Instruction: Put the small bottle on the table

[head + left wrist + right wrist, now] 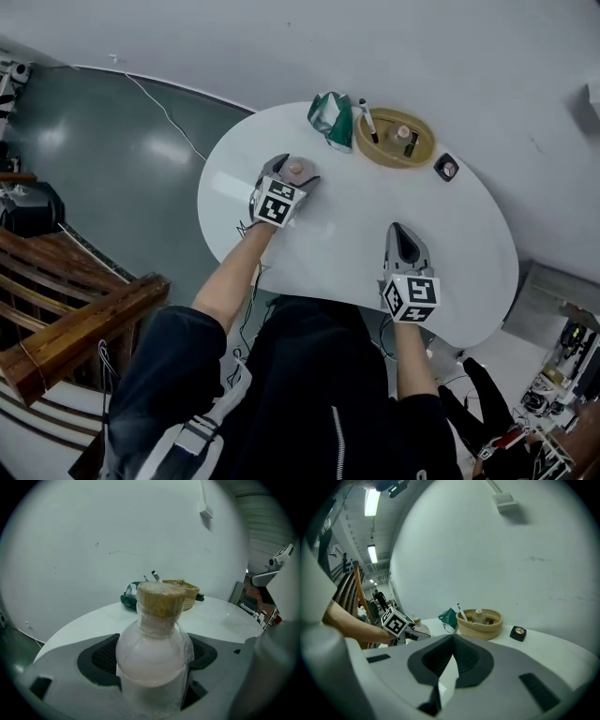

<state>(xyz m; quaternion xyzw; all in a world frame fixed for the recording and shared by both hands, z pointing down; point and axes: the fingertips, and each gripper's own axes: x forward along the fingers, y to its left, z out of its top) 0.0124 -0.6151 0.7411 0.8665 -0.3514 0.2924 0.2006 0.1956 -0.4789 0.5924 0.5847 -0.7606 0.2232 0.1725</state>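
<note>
Left gripper view is showing me holding the small bottle (pixel 152 653) upright in my left gripper (pixel 152 640), its fingers (pixel 101 657) pressing in on either side of the clear, rounded body, with the tan cap rising just above them. I am keeping the bottle low over the white bench (pixel 220 620), though the fingers are hiding its base, so I cannot tell whether it is touching. My right gripper (pixel 452 638) is hovering well to the right of the left one, its fingers (pixel 436 660) meeting at the tips and gripping nothing. Beyond both sets of fingers a woven basket (pixel 480 624) is sitting on the bench, carrying a pen (pixel 461 611) and a second bottle (pixel 478 617), with a green pouch (pixel 449 618) just left of it and a small black case (pixel 518 633) to its right.
</note>
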